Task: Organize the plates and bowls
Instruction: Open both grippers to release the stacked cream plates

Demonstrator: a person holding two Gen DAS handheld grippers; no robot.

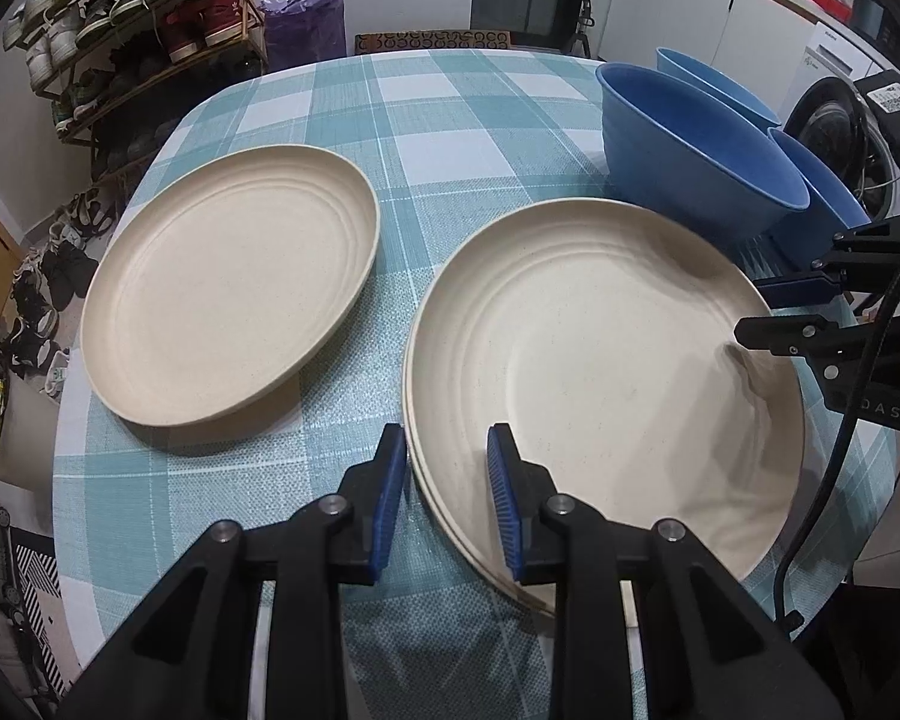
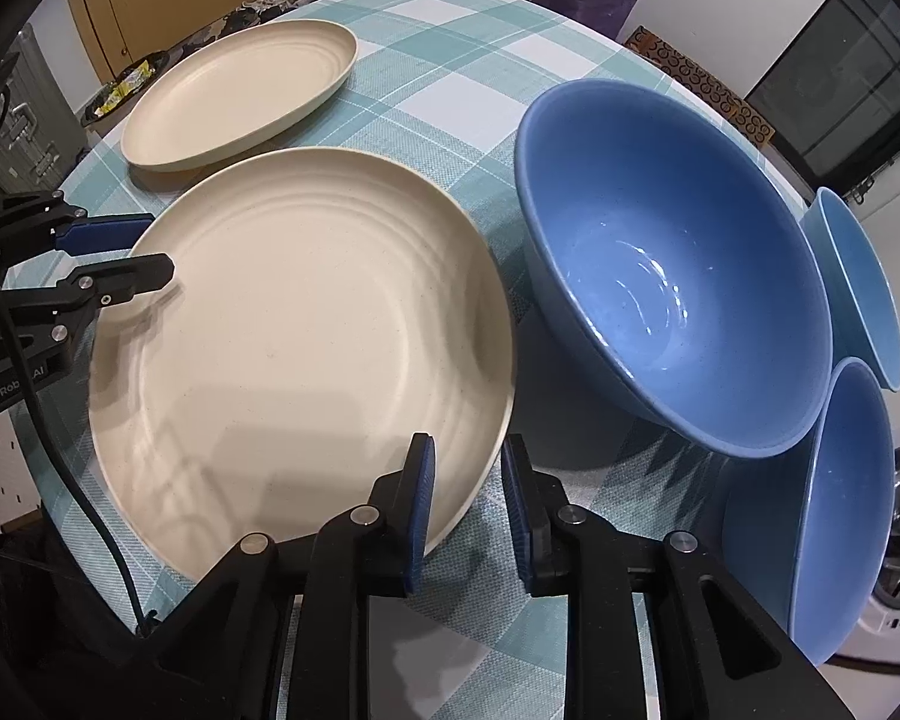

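Jaws straddling stacked plates point(image 1: 606, 360) rim, tilted downward

"GenRob… AI" on left hand-held gripper point(image 2: 150, 252); "DAS" on right hand-held gripper point(image 1: 762, 312).

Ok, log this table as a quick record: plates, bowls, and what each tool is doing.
surface: table, teal checked cloth
plates: stacked plates, two high; single plate apart beside them
bowls: three blue, not nested: large bowl, far bowl, near bowl
left tool: open, astride the stack's rim
right tool: open, astride that rim on another side
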